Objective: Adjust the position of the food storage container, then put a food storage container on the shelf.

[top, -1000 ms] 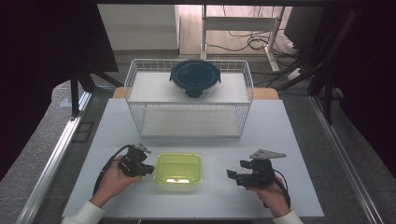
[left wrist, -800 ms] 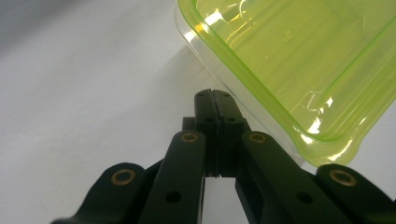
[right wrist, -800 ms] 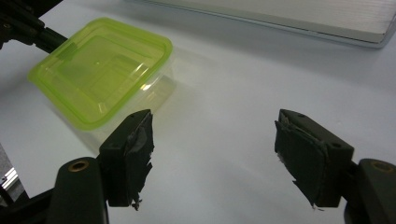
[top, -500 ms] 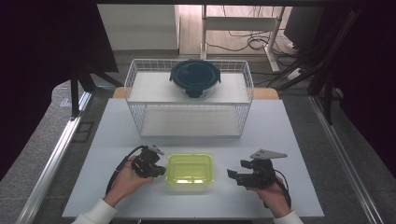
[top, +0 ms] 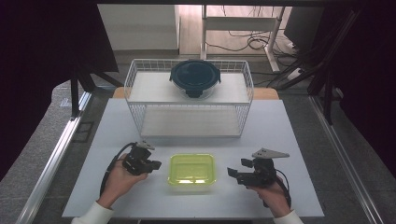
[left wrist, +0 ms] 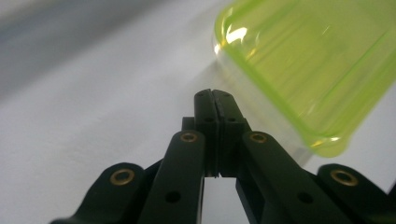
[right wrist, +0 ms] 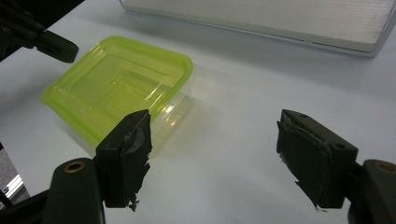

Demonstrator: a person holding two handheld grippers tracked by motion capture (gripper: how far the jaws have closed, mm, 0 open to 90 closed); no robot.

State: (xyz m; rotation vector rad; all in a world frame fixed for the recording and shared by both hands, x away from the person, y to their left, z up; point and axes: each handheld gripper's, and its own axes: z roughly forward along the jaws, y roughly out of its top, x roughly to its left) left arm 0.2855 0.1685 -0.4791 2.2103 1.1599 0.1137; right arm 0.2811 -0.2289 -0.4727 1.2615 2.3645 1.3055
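Note:
A yellow-green lidded plastic box [top: 191,170] lies flat on the white table near the front edge. My left gripper [top: 156,164] is just left of it, shut and empty, with its tips at the box's left side. In the left gripper view the closed jaws [left wrist: 212,95] point at the table beside the box's corner [left wrist: 303,70]. My right gripper [top: 237,167] stands open a short way right of the box. Its jaws have just opened a little further, with nothing between them. In the right gripper view [right wrist: 215,140] the box [right wrist: 116,84] lies ahead to the left.
A white wire basket [top: 135,74] stands across the back of the table, with a round dark-blue lidded bowl [top: 195,77] on its upper shelf. Bare tabletop lies between the basket and the box. Table edges run close on both sides.
The left hand and its shut gripper have moved to the right, and the yellow-green box has slid right with them toward the middle. The right hand has stayed put.

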